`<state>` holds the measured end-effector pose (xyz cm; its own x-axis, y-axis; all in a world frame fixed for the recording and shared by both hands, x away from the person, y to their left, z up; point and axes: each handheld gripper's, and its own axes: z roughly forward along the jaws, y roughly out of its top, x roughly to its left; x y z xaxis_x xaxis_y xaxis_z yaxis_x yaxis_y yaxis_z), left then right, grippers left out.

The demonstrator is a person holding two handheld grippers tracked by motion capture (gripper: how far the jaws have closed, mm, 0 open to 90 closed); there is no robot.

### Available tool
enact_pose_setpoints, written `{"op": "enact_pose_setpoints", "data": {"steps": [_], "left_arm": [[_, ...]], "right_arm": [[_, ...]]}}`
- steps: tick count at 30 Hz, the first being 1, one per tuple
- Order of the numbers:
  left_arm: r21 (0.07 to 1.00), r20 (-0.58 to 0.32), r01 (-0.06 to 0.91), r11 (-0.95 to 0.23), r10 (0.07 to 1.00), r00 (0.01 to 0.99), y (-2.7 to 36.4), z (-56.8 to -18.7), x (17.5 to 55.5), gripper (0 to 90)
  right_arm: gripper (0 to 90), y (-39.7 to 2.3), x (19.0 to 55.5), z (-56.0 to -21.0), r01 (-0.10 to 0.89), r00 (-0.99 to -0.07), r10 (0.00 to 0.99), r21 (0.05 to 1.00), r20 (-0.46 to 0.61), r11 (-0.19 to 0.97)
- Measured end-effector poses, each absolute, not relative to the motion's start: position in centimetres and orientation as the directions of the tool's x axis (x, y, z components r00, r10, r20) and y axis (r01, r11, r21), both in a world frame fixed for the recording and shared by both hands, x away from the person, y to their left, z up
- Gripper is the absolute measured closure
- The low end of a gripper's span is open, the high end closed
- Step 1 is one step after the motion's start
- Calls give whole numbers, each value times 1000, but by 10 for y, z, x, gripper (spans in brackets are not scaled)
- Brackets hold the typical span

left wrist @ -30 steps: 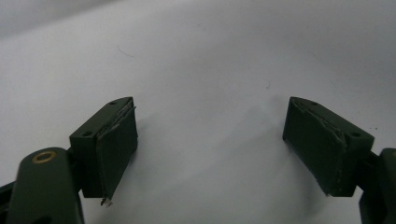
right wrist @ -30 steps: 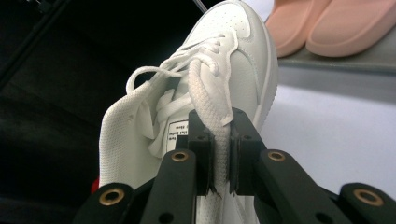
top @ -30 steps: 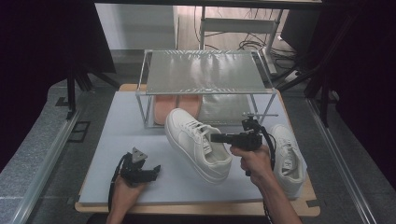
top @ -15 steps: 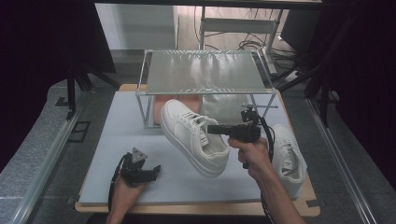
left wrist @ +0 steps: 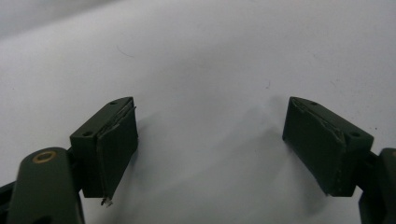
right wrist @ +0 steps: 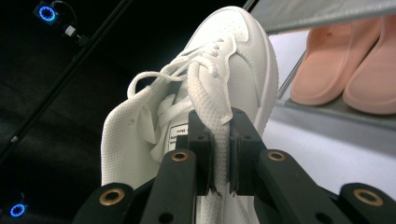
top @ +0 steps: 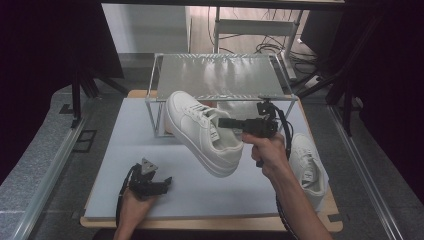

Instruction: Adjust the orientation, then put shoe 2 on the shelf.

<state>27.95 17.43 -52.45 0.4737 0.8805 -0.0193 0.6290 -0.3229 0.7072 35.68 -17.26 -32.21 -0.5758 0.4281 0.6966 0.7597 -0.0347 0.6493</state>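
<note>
A white sneaker [top: 200,131] hangs in the air in front of the metal shoe rack [top: 220,75], toe pointing up toward the rack's top shelf. My right gripper [top: 223,122] is shut on the side wall of its collar, next to the laces; in the right gripper view the jaws pinch that white wall of the sneaker [right wrist: 219,93] at the right gripper [right wrist: 220,154]. A second white sneaker [top: 306,167] lies on the mat at the right. My left gripper [top: 165,181] rests low on the mat, open, and in its own view the left gripper [left wrist: 210,144] holds nothing.
A pair of pink shoes [right wrist: 345,65] sits on the rack's lower level. The grey mat [top: 125,140] covers a wooden table; a rail runs along the left side. Dark stands and cables lie behind the rack.
My right gripper has lifted the white sneaker off the mat and carried it up and back toward the rack. The left gripper has stayed in place.
</note>
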Motion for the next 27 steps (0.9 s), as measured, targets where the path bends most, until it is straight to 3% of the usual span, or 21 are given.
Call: {"op": "enact_pose_setpoints", "data": {"steps": [27], "left_arm": [[703, -16, 630, -330, 878, 478, 175, -524, 279, 182]], "right_arm": [[818, -164, 424, -306, 729, -417, 582, 639, 698, -244]]}}
